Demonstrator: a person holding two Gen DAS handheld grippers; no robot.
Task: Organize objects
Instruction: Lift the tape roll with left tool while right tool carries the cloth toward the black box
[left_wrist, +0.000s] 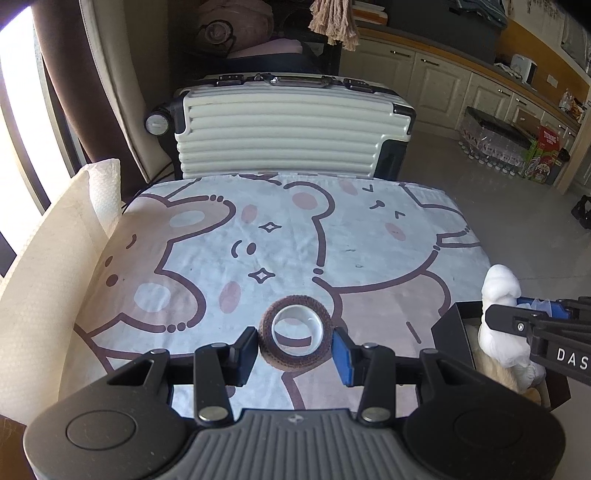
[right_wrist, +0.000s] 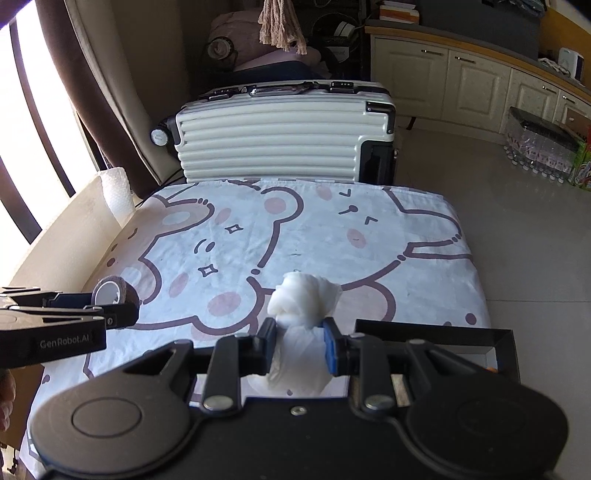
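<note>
Left gripper (left_wrist: 295, 350): jaws closed on a brown tape roll (left_wrist: 295, 338), pads pressing its two sides. The roll stands on edge at lower centre of the left wrist view, lifted off the cloth, its bore facing the camera and its axis running along the fingers. In the right wrist view the same roll (right_wrist: 114, 293) shows at the left edge, at the tip of the left gripper (right_wrist: 110, 314).

Right gripper (right_wrist: 299, 343): jaws drawn in tight on a white crumpled bundle (right_wrist: 304, 299), which bulges above the pads and hangs below them, long axis roughly vertical in frame. In the left wrist view the bundle (left_wrist: 500, 288) sits at the right edge, over a black open box (left_wrist: 448, 325).

Both grippers point downward and away over the bear-print cloth (left_wrist: 295, 229), side by side and apart from each other.

Clearances: the cloth ahead of both jaws is open to its far edge. A ribbed white suitcase (left_wrist: 288, 136) stands against that far edge. A cream padded wall (left_wrist: 48, 280) borders the left side. The right edge drops to tiled floor (right_wrist: 535, 240). The black box (right_wrist: 506, 339) occupies the lower right corner of the right wrist view, just beside the right gripper.
</note>
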